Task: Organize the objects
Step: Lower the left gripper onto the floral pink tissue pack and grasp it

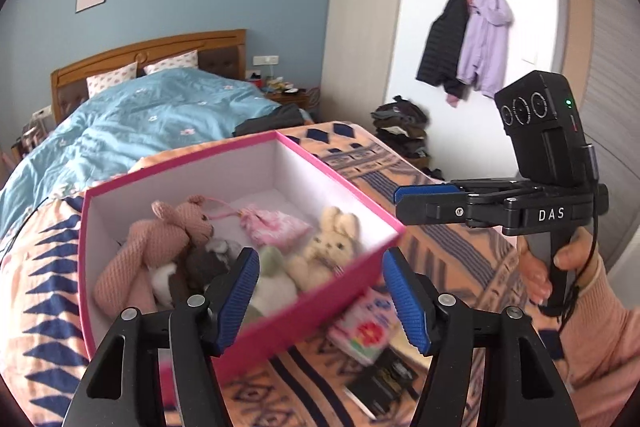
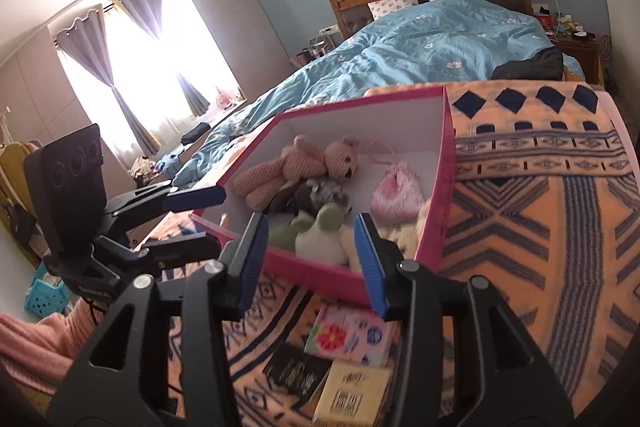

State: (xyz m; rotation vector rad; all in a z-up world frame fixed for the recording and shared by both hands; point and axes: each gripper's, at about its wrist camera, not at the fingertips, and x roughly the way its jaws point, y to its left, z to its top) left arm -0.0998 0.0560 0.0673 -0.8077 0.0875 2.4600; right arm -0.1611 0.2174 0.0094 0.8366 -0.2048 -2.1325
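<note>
On the patterned bed blanket [image 1: 452,227], your left gripper [image 1: 320,291] hangs spread before the pink box [image 1: 280,323] of plush toys [image 1: 328,247]; from the right wrist, your right gripper [image 2: 312,259] is likewise spread, holding nothing; next, probably, the flowered packet [image 2: 348,337] below.

Pink box [image 1: 320,291] of plush toys [image 1: 328,247] sits between spread left fingers [image 1: 240,291].

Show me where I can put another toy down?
Bare blanket lies right of the pink box. Inside, the white floor near the pink pouch is free. The books crowd the front.
</note>
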